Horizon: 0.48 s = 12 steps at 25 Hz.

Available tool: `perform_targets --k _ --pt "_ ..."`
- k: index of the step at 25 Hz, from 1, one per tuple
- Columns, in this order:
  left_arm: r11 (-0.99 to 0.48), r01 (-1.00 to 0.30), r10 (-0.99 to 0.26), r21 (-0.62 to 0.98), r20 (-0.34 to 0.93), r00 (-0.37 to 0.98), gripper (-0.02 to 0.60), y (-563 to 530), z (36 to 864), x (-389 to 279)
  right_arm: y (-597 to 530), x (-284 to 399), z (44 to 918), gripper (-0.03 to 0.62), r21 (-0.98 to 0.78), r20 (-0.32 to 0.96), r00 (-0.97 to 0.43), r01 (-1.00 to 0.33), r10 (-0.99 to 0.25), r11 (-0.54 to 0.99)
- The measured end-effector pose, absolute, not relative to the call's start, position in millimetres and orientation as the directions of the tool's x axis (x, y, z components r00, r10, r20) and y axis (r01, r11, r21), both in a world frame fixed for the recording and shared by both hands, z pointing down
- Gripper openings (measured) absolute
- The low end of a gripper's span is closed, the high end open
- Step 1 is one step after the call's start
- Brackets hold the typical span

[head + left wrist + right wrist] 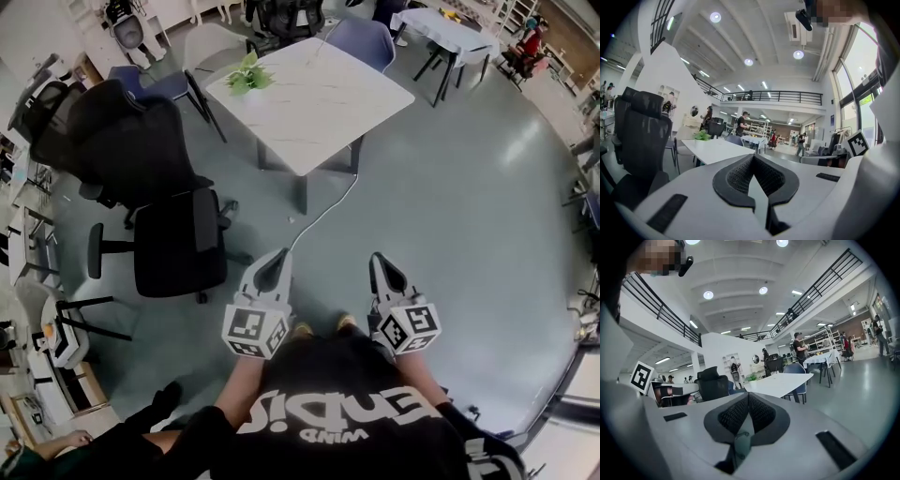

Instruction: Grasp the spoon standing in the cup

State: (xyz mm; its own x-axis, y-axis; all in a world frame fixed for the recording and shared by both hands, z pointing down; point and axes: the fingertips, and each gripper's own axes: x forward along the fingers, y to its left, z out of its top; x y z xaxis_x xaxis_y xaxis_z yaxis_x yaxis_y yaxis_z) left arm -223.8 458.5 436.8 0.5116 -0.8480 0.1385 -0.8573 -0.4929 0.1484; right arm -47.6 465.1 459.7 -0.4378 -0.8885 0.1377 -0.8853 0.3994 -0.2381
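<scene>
1. My left tongs (277,259) are pressed fully together with nothing between them, and are held about level in front of the person's body.
2. My right tongs (380,261) are closed in the same way, also empty, near the left ones but not touching them.
3. Both point toward a white counter (319,108), which is well apart from them. A small green plant (247,75) stands near its left corner.
4. I cannot make out the spoon or the cup in any view.
5. A black office chair (178,239) stands on the grey floor (469,216), to the left.
</scene>
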Motion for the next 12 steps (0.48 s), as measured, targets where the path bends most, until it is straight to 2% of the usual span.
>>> perform_targets --k 12 --pt "-0.543 -0.824 -0.815 0.161 0.136 0.563 0.014 435 445 -235 457 -44 463 0.012 -0.230 0.136 -0.346 -0.922 -0.928 0.310"
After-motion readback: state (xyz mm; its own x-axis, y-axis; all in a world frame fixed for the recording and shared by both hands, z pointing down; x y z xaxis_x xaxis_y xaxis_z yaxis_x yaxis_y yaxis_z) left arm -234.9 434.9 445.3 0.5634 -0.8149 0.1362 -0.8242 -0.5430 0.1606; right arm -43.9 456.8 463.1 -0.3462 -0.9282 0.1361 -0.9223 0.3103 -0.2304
